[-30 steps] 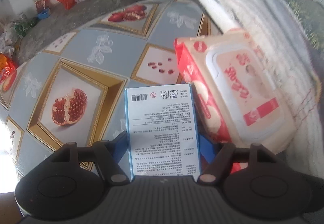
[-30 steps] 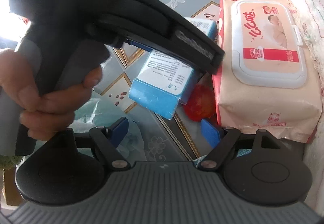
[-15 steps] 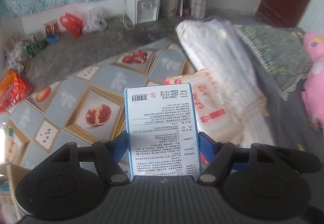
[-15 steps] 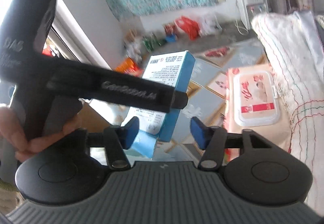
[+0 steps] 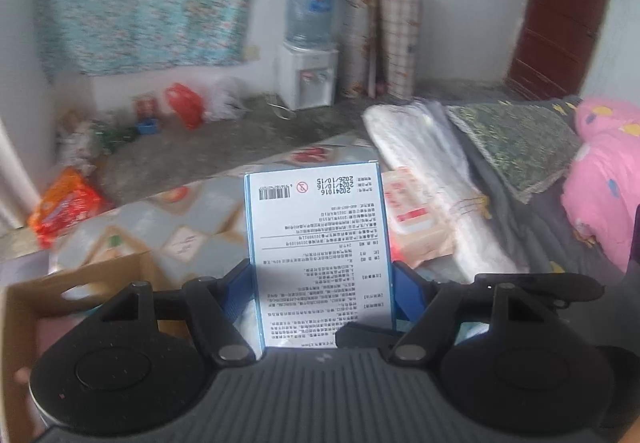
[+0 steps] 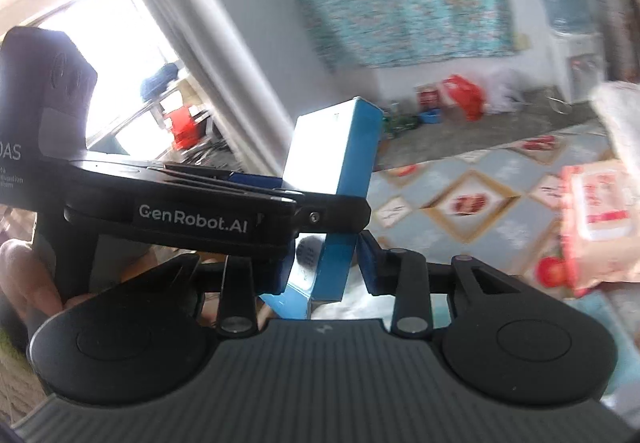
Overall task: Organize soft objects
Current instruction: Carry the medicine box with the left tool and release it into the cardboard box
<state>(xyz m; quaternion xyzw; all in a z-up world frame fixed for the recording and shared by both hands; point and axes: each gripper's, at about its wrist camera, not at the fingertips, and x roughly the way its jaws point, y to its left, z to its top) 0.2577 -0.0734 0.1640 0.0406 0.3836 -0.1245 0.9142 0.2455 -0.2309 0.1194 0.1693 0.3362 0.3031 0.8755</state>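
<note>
A blue-and-white printed box (image 5: 320, 251) stands upright in my left gripper (image 5: 322, 271), which is shut on its two long edges and holds it high above the floor mat. In the right wrist view the same box (image 6: 344, 171) tilts up from the left gripper (image 6: 332, 203), which a hand (image 6: 24, 271) grips. My right gripper (image 6: 324, 267) is closing its jaws on the box's lower end, and its blue pads touch the two broad faces. A pink-and-red wet wipes pack (image 5: 416, 219) lies on the mat below.
A pomegranate-patterned mat (image 5: 160, 211) covers the floor. A folded white quilt (image 5: 432, 179), a dark blanket and a pink pillow (image 5: 600, 183) lie to the right. An open cardboard box (image 5: 80, 283) sits at lower left. A water dispenser (image 5: 308, 75) and bags stand by the far wall.
Both grippers have risen well above the mat, and the views now take in the room. The left still holds the box. The right jaws have narrowed onto the box's lower end.
</note>
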